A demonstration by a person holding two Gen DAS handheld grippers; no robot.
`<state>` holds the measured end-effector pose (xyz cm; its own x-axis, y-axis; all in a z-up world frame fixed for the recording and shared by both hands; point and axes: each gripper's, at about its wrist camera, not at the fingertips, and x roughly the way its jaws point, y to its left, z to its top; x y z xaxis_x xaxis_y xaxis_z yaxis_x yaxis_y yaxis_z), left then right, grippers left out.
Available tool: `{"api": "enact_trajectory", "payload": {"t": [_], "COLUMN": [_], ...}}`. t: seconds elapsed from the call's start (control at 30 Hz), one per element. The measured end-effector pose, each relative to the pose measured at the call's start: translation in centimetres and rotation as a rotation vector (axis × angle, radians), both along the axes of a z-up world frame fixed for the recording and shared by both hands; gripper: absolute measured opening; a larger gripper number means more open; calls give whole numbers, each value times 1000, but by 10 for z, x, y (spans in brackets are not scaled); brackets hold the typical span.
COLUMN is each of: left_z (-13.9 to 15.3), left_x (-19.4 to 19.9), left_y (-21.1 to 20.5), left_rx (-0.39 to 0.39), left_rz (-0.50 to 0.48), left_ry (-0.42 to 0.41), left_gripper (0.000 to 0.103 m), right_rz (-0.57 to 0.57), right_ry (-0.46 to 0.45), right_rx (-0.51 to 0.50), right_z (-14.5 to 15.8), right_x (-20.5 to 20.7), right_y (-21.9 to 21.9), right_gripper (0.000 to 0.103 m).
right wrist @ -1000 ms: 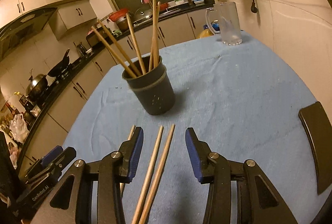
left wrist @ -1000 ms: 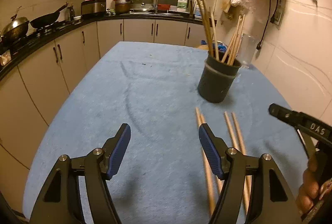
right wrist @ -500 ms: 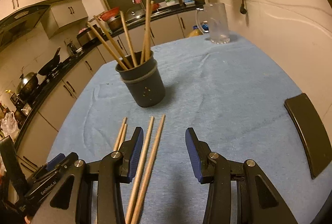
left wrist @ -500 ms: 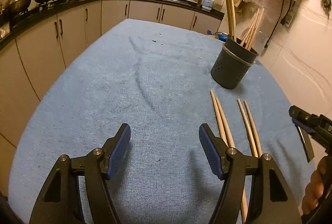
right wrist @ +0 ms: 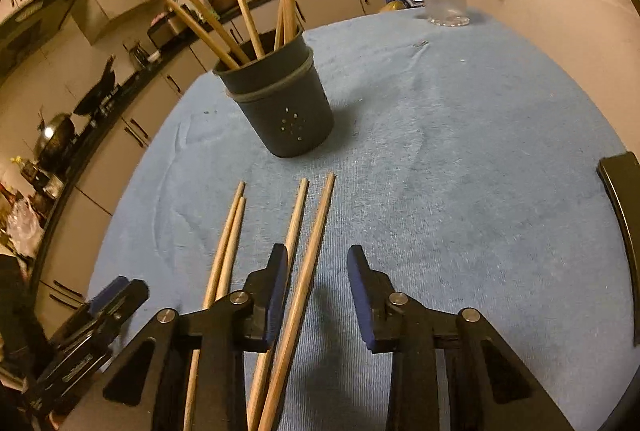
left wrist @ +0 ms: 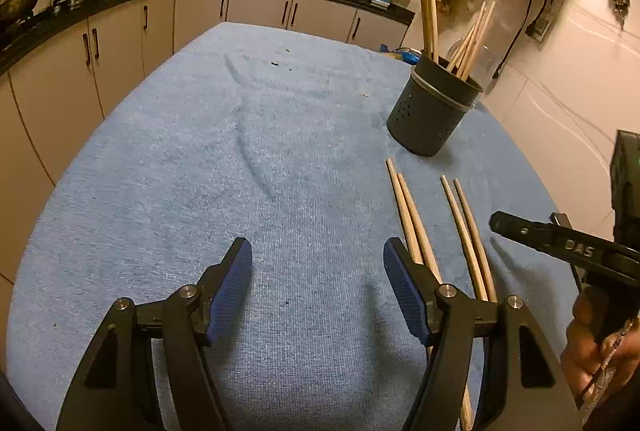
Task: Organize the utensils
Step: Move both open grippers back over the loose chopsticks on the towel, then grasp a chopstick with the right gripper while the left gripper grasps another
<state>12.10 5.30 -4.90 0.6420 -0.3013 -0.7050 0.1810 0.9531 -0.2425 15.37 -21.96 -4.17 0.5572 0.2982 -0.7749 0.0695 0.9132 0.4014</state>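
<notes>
the right gripper [right wrist: 317,293] is hovering with fingers spread over one chopstick [right wrist: 308,263] lying on the desk [right wrist: 460,159] near the holder [right wrist: 286,111]; it should be centring before pinching. left gripper [left wrist: 316,285] is idling, spread wide.

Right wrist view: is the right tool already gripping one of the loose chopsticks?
No. The right tool is open, its pads apart around one loose chopstick that lies on the blue cloth.
</notes>
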Motion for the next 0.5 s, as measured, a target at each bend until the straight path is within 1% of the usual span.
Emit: {"api": "enact_trajectory", "payload": {"t": [0.07, 0.27, 0.3, 0.33, 0.37, 0.43, 0.5], "left_z": [0, 0, 1, 1, 2, 2, 1], "left_x": [0, 0, 0, 0, 0, 0, 1], "left_y": [-1, -5, -6, -8, -11, -20, -28], "left_rx": [-3, 27, 39, 49, 61, 90, 84], "left_rz": [-8, -5, -2, -5, -13, -29, -65], "left_ry": [1, 1, -1, -3, -3, 2, 24], "left_gripper": [67, 67, 67, 67, 67, 67, 67], "right_rz": [6, 56, 56, 53, 53, 25, -6], "right_ry": [17, 63, 61, 60, 62, 67, 74], "right_rx": [-13, -85, -107, -117, -122, -148, -147], "right_z": [-3, -12, -12, -12, -12, -12, -13], "right_x": [4, 21, 22, 22, 22, 21, 20], "right_y": [4, 21, 23, 22, 21, 11, 0], "right_gripper": [22, 21, 17, 15, 11, 11, 10]}}
